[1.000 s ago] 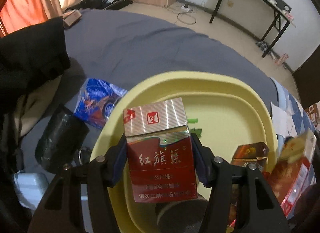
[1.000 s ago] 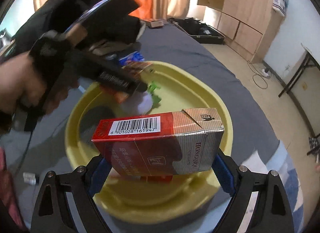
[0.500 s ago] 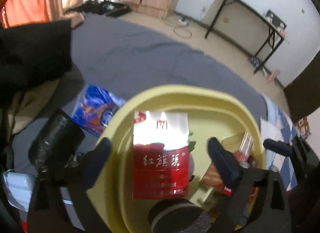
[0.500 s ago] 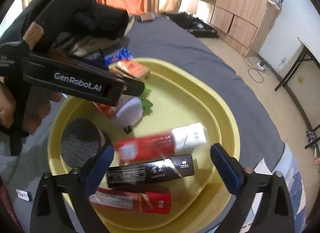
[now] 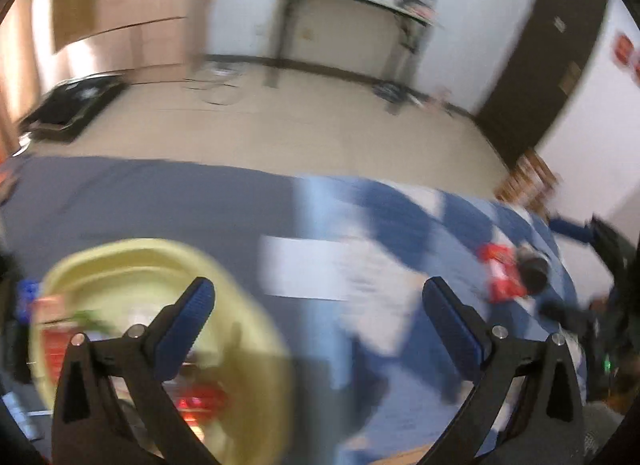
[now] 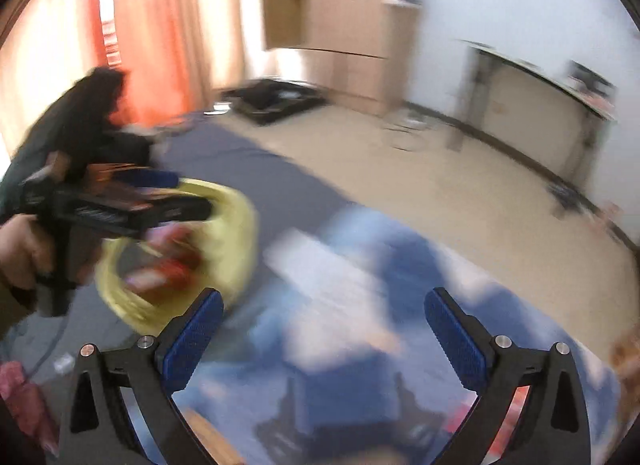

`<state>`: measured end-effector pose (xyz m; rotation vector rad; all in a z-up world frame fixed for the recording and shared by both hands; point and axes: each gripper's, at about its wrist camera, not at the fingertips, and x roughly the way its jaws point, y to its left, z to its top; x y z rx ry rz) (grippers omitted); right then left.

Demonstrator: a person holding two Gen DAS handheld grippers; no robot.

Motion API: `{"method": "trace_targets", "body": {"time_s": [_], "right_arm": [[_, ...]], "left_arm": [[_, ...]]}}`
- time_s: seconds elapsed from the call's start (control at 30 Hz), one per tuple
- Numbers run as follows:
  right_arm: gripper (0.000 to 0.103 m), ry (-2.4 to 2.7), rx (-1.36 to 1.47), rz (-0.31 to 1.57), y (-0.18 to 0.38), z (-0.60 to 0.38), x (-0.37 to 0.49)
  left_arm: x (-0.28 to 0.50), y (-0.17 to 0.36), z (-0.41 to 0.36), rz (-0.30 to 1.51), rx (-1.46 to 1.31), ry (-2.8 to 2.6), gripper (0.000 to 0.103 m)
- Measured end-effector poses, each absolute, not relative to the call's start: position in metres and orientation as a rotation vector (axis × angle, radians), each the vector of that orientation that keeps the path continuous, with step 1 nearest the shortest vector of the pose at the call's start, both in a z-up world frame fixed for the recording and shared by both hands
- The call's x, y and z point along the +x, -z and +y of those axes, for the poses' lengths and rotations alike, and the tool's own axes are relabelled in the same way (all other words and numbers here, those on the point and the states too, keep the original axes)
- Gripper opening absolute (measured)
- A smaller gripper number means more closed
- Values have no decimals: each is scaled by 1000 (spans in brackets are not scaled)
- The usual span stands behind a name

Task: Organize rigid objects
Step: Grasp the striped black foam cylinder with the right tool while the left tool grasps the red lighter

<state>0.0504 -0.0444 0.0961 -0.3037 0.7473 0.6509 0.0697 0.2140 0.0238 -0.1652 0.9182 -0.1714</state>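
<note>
Now both claws, left claw (image 5: 318, 299) and right claw (image 6: 324, 309), gape empty; the yellow tray (image 5: 244, 297) lies lower left.

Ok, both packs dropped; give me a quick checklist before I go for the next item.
1. Left gripper empty: ok, jaws wide, just opened, nothing between them.
2. Right gripper empty: ok, jaws wide, just opened, nothing between them.
3. Red packs in the yellow tray: ok, red shapes lie inside, though blurred.
4. Next item located: ok, a red pack lies on the blue quilt.
5. Pack's pose for a grasp: cannot tell, too blurred.
6. Grippers apart from each other: ok, left gripper sits over the tray, off to the side in the right wrist view.
</note>
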Motion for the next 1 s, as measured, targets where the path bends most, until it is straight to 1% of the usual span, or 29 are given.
{"method": "trace_targets", "body": {"time_s": [0.13, 0.23, 0.43, 0.47, 0.5, 0.53, 0.57, 0.6, 0.67, 0.73, 0.77, 0.8, 0.83, 0.87, 0.93, 0.97, 1.0], "right_arm": [[103, -464, -353, 789, -72, -171, 52], [103, -410, -304, 842, -47, -237, 54], [102, -459, -231, 786, -12, -287, 51], [99, -471, -231, 787, -6, -288, 53], [93, -488, -236, 785, 1, -285, 58], [90, -499, -252, 775, 7, -280, 62], [86, -505, -269, 761, 14, -277, 65], [85, -512, -274, 758, 20, -274, 69], [83, -521, -256, 754, 29, -273, 74], [80, -510, -240, 730, 34, -274, 78], [76, -507, -231, 714, 35, -275, 79], [75, -511, -219, 708, 36, -275, 81], [75, -509, -213, 706, 37, -276, 81], [71, -511, -208, 699, 39, -276, 81], [61, -521, -197, 685, 46, -273, 80], [59, -529, -184, 678, 47, -275, 77], [58, -531, -170, 679, 47, -278, 75]], "left_arm": [[83, 7, 106, 1021, -156, 300, 103], [96, 28, 50, 1083, -161, 324, 103], [136, 46, -13, 1156, -178, 301, 102], [141, 48, -18, 1164, -185, 294, 102], [145, 51, -22, 1171, -191, 289, 101], [151, 54, -26, 1181, -202, 278, 98], [155, 56, -30, 1189, -210, 269, 90], [158, 60, -35, 1206, -215, 257, 80], [163, 67, -41, 1235, -222, 251, 69], [164, 74, -48, 1254, -203, 244, 65], [164, 78, -51, 1260, -196, 242, 64], [165, 80, -53, 1257, -195, 239, 63], [165, 80, -56, 1251, -194, 245, 60], [165, 80, -57, 1247, -194, 257, 55], [165, 79, -60, 1238, -179, 256, 52], [166, 79, -59, 1235, -186, 261, 48], [165, 78, -54, 1232, -199, 267, 43]]}}
